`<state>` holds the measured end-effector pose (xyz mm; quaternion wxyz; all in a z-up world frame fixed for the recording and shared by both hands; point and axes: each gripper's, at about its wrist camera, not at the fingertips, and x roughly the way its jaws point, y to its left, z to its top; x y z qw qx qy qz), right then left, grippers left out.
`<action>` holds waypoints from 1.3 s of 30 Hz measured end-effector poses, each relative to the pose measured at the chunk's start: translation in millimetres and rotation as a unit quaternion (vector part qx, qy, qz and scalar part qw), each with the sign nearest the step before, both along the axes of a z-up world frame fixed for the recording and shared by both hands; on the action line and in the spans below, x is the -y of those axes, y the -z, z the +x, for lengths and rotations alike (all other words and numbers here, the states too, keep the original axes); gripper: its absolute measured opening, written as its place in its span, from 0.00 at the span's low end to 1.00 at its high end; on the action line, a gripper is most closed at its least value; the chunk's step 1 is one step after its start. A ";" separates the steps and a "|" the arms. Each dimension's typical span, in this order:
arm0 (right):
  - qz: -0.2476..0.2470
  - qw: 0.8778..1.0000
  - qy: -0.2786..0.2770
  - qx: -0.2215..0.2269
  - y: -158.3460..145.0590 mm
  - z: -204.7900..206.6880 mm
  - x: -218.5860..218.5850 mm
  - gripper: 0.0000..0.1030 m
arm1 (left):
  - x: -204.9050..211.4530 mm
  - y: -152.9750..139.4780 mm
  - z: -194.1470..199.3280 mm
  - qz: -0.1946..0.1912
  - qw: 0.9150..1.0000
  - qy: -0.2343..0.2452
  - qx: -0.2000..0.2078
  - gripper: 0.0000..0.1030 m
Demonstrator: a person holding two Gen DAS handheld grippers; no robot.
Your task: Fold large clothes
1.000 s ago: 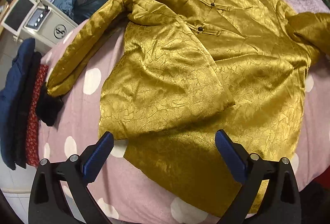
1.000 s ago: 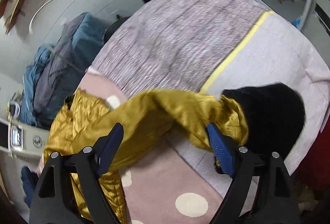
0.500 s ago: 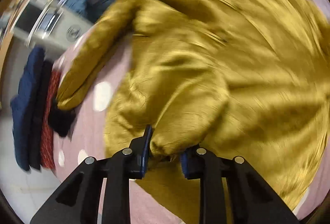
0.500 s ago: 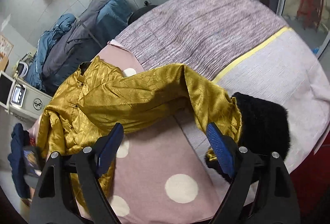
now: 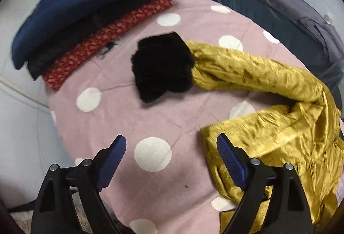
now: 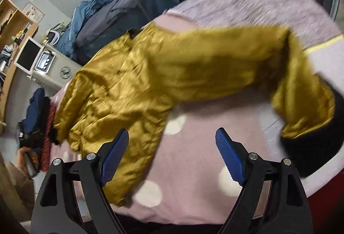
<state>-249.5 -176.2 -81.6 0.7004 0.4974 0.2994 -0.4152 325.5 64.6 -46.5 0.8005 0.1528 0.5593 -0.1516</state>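
Pink polka-dot bedspread under a gold jacket, black-cuffed sleeve toward the far edge beside folded clothes. Left gripper opening, nothing between. Right gripper spread wide, empty. Grey-blue bedding beyond.

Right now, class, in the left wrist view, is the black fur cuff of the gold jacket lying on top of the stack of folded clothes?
No, the black fur cuff lies on the pink dotted blanket, beside the stack of folded clothes.
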 end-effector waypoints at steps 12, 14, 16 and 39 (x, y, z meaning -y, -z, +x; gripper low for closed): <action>0.231 0.972 0.005 0.040 103.8 127.4 -104.4 0.80 | 60.0 55.5 -41.8 -0.005 0.913 0.405 -0.043 0.93; 0.245 0.969 0.010 0.041 111.7 138.1 -118.8 0.80 | 71.3 69.5 -51.3 0.041 0.886 0.461 -0.014 0.93; 0.247 0.968 0.022 0.036 115.8 141.7 -128.0 0.80 | 81.0 79.8 -56.8 0.067 0.868 0.492 0.010 0.93; 0.125 0.965 0.036 0.227 4.0 59.4 -94.4 0.07 | 78.9 14.9 4.8 -0.051 0.869 0.426 -0.246 0.14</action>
